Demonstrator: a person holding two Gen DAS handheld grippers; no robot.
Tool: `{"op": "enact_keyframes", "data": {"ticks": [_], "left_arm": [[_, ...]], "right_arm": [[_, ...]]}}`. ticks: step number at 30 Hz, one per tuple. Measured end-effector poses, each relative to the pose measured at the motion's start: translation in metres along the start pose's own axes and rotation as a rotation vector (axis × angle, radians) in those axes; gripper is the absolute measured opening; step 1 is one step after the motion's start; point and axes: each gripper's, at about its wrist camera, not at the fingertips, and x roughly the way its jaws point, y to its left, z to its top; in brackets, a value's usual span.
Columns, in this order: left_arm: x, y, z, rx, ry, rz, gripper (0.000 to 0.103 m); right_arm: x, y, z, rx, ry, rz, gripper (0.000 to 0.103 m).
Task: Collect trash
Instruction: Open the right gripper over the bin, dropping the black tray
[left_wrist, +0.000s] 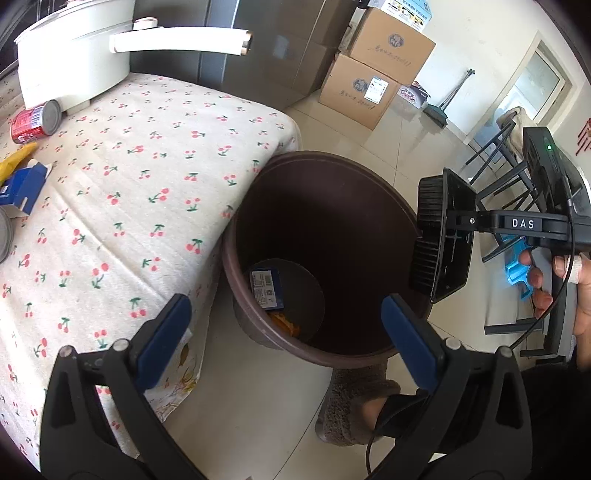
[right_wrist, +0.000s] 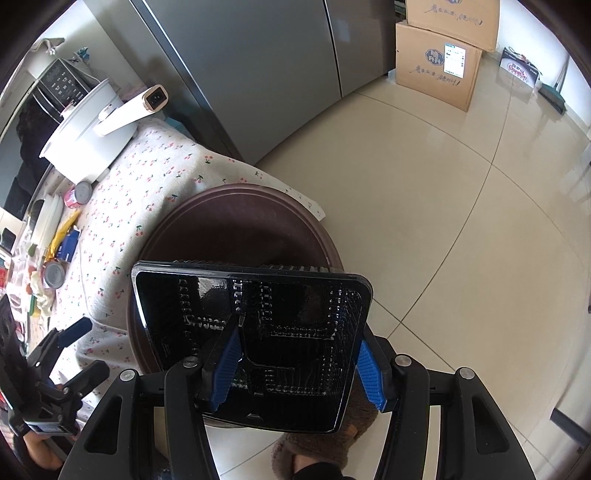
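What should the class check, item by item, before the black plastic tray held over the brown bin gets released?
1. Right gripper clamps the black tray: ok.
2. Tray over the bin opening: ok; its outer part overhangs the rim.
3. Left gripper open, empty: ok.
4. Room in bin: ok; only a blue carton and orange scrap at the bottom.
5. Trash left on table: not ok; red can remains.
6. Tray empty: cannot tell.

One brown bin (left_wrist: 325, 258), one black tray (right_wrist: 255, 343), two cardboard boxes (left_wrist: 373, 70), one red can (left_wrist: 35, 122) and one white pot (left_wrist: 74, 55) are counted.
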Motion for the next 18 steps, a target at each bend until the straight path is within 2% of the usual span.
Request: {"op": "enact_keyframes", "data": {"ticks": [6, 9, 18], "left_arm": [[-0.021, 0.021, -0.009, -0.020, -0.018, 0.039, 0.102], [-0.035, 0.033, -0.016, -0.039, -0.030, 0.059, 0.102], [-0.073, 0.071, -0.021, -0.106, -0.077, 0.109, 0.102]], "right_arm": [[0.000, 0.017, 0.010, 0.007, -0.032, 0.036, 0.062], [0.000, 0.024, 0.015, 0.031, -0.041, 0.061, 0.079], [-0.002, 0.054, 0.018, -0.022, -0.031, 0.034, 0.080]]}}
